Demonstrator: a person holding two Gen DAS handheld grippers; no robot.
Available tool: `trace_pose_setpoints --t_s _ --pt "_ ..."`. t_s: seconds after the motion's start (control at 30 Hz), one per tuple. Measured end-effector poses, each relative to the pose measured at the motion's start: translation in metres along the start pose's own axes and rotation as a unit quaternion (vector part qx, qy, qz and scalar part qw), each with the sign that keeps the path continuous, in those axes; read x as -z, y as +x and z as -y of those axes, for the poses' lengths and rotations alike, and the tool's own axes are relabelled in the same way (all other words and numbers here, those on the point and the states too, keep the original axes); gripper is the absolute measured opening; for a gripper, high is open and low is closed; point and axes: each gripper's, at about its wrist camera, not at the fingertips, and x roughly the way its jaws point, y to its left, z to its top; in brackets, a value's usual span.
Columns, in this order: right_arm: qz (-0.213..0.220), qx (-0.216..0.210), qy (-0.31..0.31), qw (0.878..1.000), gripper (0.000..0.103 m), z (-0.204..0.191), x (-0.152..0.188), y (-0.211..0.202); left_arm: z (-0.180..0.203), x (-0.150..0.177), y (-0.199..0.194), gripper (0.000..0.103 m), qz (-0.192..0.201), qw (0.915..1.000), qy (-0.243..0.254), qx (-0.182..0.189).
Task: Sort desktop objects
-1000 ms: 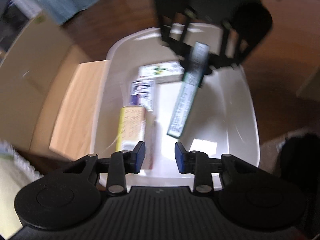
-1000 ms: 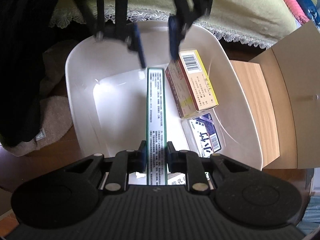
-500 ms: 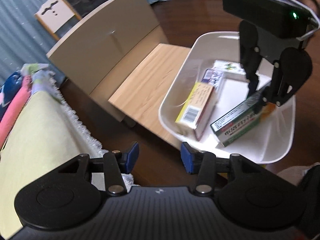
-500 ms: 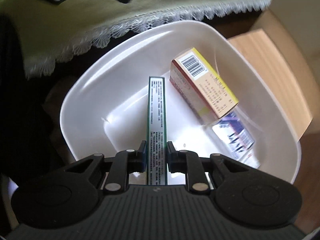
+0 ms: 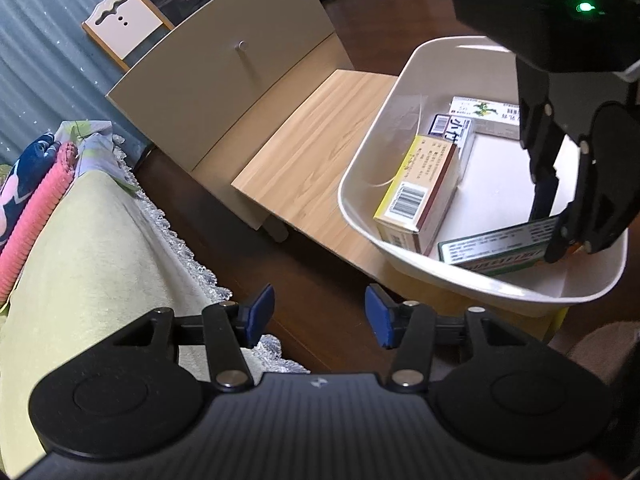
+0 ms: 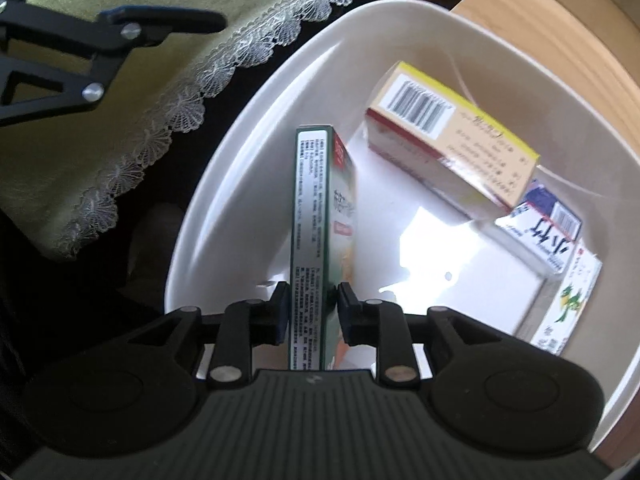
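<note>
A white plastic tub (image 5: 362, 216) (image 6: 248, 120) holds several boxes. My right gripper (image 6: 312, 312) (image 5: 560, 236) is inside the tub with a slim green box (image 6: 310, 240) (image 5: 500, 248) between its fingers; the jaws stand slightly apart from the box sides. A yellow-and-red box (image 6: 452, 148) (image 5: 420, 192) leans beside it. A blue-and-white box (image 6: 540, 232) (image 5: 454, 132) and a white box with a green plant print (image 6: 568, 300) (image 5: 484, 114) lie further along. My left gripper (image 5: 318, 314) is open and empty, outside the tub over the dark floor.
A light wooden drawer (image 5: 312, 148) with a beige front panel (image 5: 224, 76) sits beside the tub. A yellow-green cloth with lace trim (image 5: 88, 256) (image 6: 120, 112) lies to the left. Folded pink and blue fabric (image 5: 32, 208) lies beyond it.
My left gripper pulled back out of the tub and to the side. My right gripper lowered the green box into the tub and its jaws have loosened around it.
</note>
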Motion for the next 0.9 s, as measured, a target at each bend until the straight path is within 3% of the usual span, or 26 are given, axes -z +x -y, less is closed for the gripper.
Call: trace_pose_setpoints --t_s 0.23,0.57,0.9 --pt "-0.008 0.030 -0.028 0.999 0.024 -0.012 -0.004 -0.002 -0.003 0.006 -0.006 0.056 0.020 0.9997 -0.012 -0.002" --pt "-0.002 0.032 -0.024 0.999 0.024 -0.012 -0.006 -0.005 0.003 0.004 -0.020 0.056 0.063 0.9915 -0.007 0.114" --pt "0.005 0.026 -0.007 1.000 0.024 -0.008 -0.004 0.000 0.022 0.003 -0.014 0.057 0.028 0.9843 0.036 0.170"
